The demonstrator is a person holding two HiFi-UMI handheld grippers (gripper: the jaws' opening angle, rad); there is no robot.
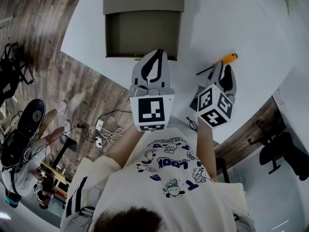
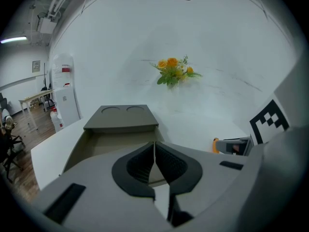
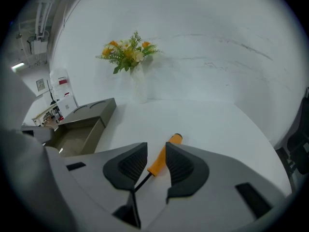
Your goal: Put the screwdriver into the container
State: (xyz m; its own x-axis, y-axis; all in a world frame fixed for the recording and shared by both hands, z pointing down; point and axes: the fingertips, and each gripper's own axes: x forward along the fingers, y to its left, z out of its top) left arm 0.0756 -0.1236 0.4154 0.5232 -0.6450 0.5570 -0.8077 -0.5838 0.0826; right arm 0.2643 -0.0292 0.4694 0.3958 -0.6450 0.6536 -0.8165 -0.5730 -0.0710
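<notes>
An orange-handled screwdriver [image 1: 227, 59] with a dark shaft lies flat on the white table [image 1: 251, 28], right of the container. My right gripper [image 1: 223, 65] hovers just over its shaft end. In the right gripper view the jaws of my right gripper [image 3: 155, 152] stand apart, with the screwdriver [image 3: 159, 161] lying between them on the table and the pads not pressing on it. The container [image 1: 142, 35] is an olive-grey open box with a lid part at its far end. My left gripper [image 1: 155, 53] is at its near edge, and in the left gripper view my left gripper [image 2: 154, 146] is shut and empty, facing the container [image 2: 120, 129].
A vase of orange and yellow flowers [image 3: 128, 52] stands at the table's far side, also seen as the flowers [image 2: 174, 71]. The table's curved edge [image 1: 87, 64] drops to a wooden floor with cables and gear at the left. An office chair [image 1: 280, 151] stands at the right.
</notes>
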